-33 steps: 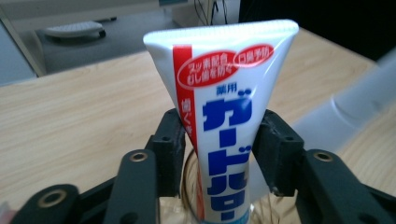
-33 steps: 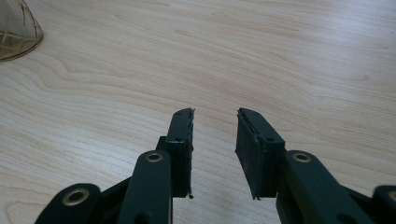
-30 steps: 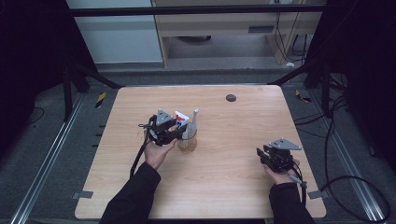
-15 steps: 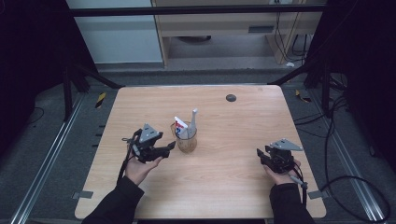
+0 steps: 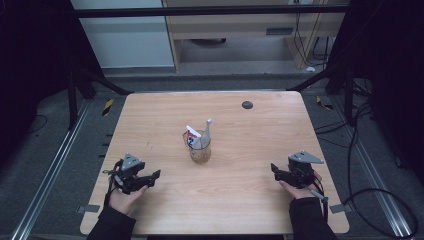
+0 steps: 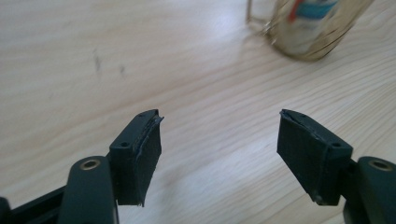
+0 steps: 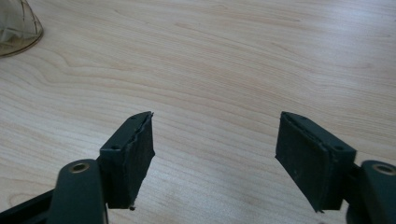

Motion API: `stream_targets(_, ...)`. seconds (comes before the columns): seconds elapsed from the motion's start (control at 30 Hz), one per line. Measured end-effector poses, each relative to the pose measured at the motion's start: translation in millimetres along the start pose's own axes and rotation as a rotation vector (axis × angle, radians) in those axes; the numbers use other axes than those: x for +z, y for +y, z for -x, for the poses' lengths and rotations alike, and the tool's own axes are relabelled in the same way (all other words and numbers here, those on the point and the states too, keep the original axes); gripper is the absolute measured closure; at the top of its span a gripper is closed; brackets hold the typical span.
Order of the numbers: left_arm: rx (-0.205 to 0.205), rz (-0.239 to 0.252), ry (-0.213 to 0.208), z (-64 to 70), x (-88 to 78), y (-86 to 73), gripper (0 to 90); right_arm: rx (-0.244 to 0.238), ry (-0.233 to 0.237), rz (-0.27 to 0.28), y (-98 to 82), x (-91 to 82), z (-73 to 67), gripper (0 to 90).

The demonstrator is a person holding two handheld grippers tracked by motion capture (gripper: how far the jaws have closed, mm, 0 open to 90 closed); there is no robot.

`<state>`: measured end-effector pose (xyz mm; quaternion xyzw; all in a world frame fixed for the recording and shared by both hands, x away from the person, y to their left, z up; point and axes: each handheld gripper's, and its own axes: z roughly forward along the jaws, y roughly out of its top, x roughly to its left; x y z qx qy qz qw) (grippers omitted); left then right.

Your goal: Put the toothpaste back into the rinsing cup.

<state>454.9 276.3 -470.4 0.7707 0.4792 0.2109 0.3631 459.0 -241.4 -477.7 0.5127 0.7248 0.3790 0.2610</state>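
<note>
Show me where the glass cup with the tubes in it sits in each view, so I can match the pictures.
High view: glass cup at the table's middle, between the two grippers, touching neither.
Left gripper view: top right, cut by the top edge, beyond the open jaws.
Right gripper view: top left corner, its base alone.
Shared landmark: the light wooden table, whose grain runs under the cup.

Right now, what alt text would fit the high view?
A glass cup holding a toothpaste tube and a grey bottle stands mid-table. Each hand rests near the front edge with an open, empty tool: left tool, right tool.
</note>
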Motion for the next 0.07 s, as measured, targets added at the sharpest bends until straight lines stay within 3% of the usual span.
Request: stream_targets(0.07, -0.032, -0.009, 0.013, -8.9, -2.2, -6.7, 29.2, -0.013, -0.004, 0.001, -0.3, -1.7, -1.5, 25.5)
